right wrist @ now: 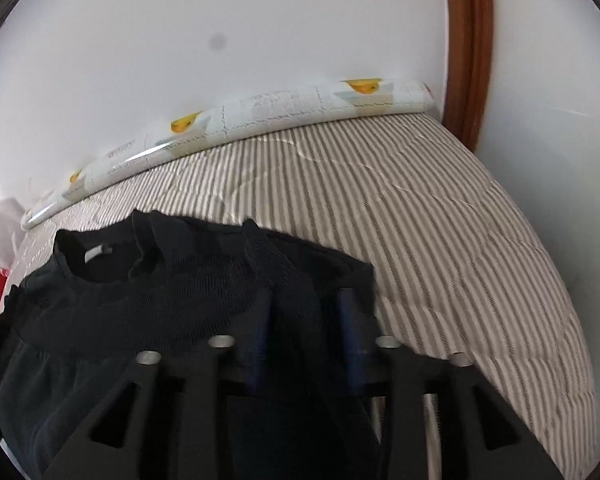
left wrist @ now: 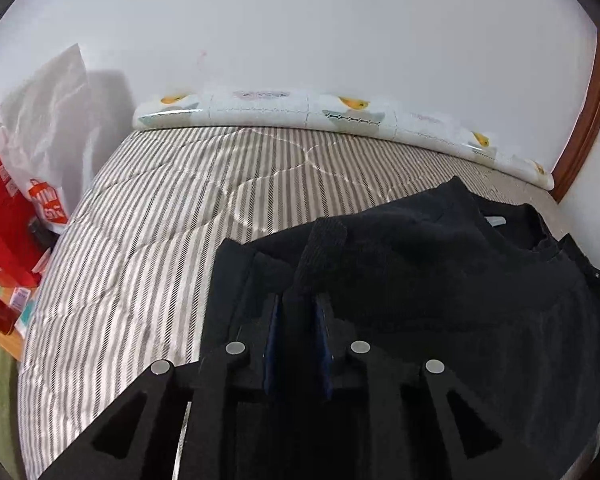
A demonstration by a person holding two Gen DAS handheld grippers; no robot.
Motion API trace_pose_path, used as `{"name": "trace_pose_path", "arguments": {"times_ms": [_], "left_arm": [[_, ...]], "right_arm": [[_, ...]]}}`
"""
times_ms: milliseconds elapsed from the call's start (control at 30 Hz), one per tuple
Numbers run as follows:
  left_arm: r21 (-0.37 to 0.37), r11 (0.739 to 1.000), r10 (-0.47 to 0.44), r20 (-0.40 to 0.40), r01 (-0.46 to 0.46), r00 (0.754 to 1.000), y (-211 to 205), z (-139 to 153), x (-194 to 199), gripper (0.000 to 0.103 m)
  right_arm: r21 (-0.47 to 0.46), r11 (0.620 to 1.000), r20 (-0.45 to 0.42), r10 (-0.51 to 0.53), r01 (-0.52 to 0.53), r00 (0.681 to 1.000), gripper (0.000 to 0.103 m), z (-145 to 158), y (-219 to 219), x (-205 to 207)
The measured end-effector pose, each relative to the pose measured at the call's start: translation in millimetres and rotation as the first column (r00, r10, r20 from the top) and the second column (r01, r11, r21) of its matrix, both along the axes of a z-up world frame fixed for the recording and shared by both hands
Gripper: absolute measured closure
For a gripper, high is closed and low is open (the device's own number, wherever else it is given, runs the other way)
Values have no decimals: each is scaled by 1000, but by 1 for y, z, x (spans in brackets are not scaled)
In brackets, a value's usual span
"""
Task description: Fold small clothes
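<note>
A black garment (left wrist: 440, 272), with a ribbed neckline and a small pale label inside the collar, is held up above the striped bed (left wrist: 148, 216), stretched between the two sets of tongs. Its long axis runs crosswise, from one set to the other, with the collar on the far side, toward the wall. The spread cloth is seen to lie to the right of the left tongs (left wrist: 298, 320) and to the left of the right tongs (right wrist: 306, 332), so the coming fold is judged to turn on whether both corners are carried together toward or away from the collar edge.

The left tongs are drawn in narrow, and a ribbed strip of the garment, perhaps a cuff or hem band, is pinched between the blue pads (left wrist: 271, 344) and stands up beyond them. The right tongs stand a little wider, and a bunch of sheer, net-like fabric is gathered between their pads; a firm hold is judged likely, though the blur there leaves it less certain.

The ribbed band is shown clearly only by the left wrist view, along with a white plastic bag (left wrist: 48, 128) and red boxes (left wrist: 4, 224) beside the bed. The mesh weave at the shoulder, the bare striped bed to the right and the brown door frame (right wrist: 470, 52) are shown better by the right wrist view. A patterned bolster (left wrist: 300, 110) along the wall is seen in both.
</note>
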State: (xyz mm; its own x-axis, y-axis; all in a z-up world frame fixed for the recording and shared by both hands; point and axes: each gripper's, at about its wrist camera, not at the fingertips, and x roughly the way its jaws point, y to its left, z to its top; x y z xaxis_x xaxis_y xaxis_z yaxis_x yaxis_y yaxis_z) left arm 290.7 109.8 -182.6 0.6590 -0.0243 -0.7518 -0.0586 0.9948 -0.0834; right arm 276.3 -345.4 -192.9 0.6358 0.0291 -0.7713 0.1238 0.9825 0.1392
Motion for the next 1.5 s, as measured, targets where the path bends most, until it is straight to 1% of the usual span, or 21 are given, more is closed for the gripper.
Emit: {"name": "trace_pose_path", "arguments": {"times_ms": [133, 200, 267, 333, 367, 433, 467, 500, 533, 600, 667, 767, 867, 933, 967, 1033, 1133, 1200, 1267, 1367, 1500], "left_arm": [[-10, 1000, -3, -6, 3, 1000, 0, 4, -15, 85], [-14, 1000, -9, -10, 9, 1000, 0, 6, -25, 78], [-24, 1000, -16, -5, 16, 1000, 2, 10, -38, 76], [-31, 999, -15, 11, 15, 1000, 5, 13, -51, 75], [-35, 999, -11, 16, 12, 1000, 6, 14, -58, 73], [-36, 999, -3, 15, 3, 1000, 8, 14, -67, 67], [-34, 999, 4, 14, -3, 1000, 9, 14, -73, 65], [-32, 999, 9, 13, -9, 1000, 8, 13, -75, 64], [-32, 999, 14, 11, -14, 1000, 9, 11, -78, 63], [-34, 999, 32, -11, -32, 999, 8, 7, -81, 63], [-45, 998, 43, -7, -43, 999, 6, 6, -85, 63], [-66, 997, 40, -19, -41, 999, 2, 9, -87, 63], [-59, 998, 27, 0, -27, 1000, -1, 17, -95, 63], [-44, 999, 26, 15, -25, 1000, -1, 21, -102, 63], [-31, 999, 31, 17, -30, 999, 2, 23, -106, 63], [-22, 999, 49, 14, -49, 999, 12, 24, -115, 63], [-36, 996, 83, 0, -83, 997, 33, 23, -128, 60], [-32, 994, 102, -17, -102, 995, 47, 16, -141, 54], [-14, 994, 110, -32, -111, 993, 59, 9, -152, 54], [8, 993, 121, -60, -120, 991, 73, -3, -164, 52], [30, 993, 119, -81, -117, 990, 82, -14, -172, 50]], "right_arm": [[20, 1000, -61, -9, 11, 998, 47, 0, -11, -18], [49, 999, -92, 5, 0, 996, 43, -2, -14, -29], [80, 997, -117, 32, -22, 993, 39, -4, -14, -37], [116, 992, -142, 60, -44, 988, 38, -9, -14, -43], [128, 991, -151, 66, -47, 986, 38, -13, -12, -44], [97, 994, -140, 71, -58, 988, 38, -16, -5, -46], [74, 995, -144, 82, -71, 986, 48, -16, 0, -45], [56, 994, -144, 101, -93, 984, 69, -15, 5, -44], [46, 992, -133, 119, -113, 984, 77, -12, 10, -45], [1, 990, -107, 143, -144, 984, 86, -7, 16, -49], [-11, 988, -89, 149, -151, 985, 88, -3, 12, -50], [27, 992, -74, 128, -127, 989, 89, 3, -7, -49], [-14, 997, -83, 68, -69, 994, 89, 4, -28, -46], [10, 1000, -98, 29, -28, 995, 87, 3, -47, -46], [23, 1000, -108, 22, -19, 994, 82, 3, -52, -46], [-22, 1000, -107, 0, -2, 994, 78, 12, -51, -51], [-167, 984, -40, -68, 60, 997, 69, 33, -33, -74], [-203, 976, -7, -77, 74, 997, 66, 47, -10, -91], [-208, 976, 16, -56, 58, 998, 62, 55, 13, -104], [-205, 978, 44, 34, -24, 998, 50, 62, 78, -125], [-145, 971, 62, 201, -191, 978, 48, 51, 186, -153]]}}
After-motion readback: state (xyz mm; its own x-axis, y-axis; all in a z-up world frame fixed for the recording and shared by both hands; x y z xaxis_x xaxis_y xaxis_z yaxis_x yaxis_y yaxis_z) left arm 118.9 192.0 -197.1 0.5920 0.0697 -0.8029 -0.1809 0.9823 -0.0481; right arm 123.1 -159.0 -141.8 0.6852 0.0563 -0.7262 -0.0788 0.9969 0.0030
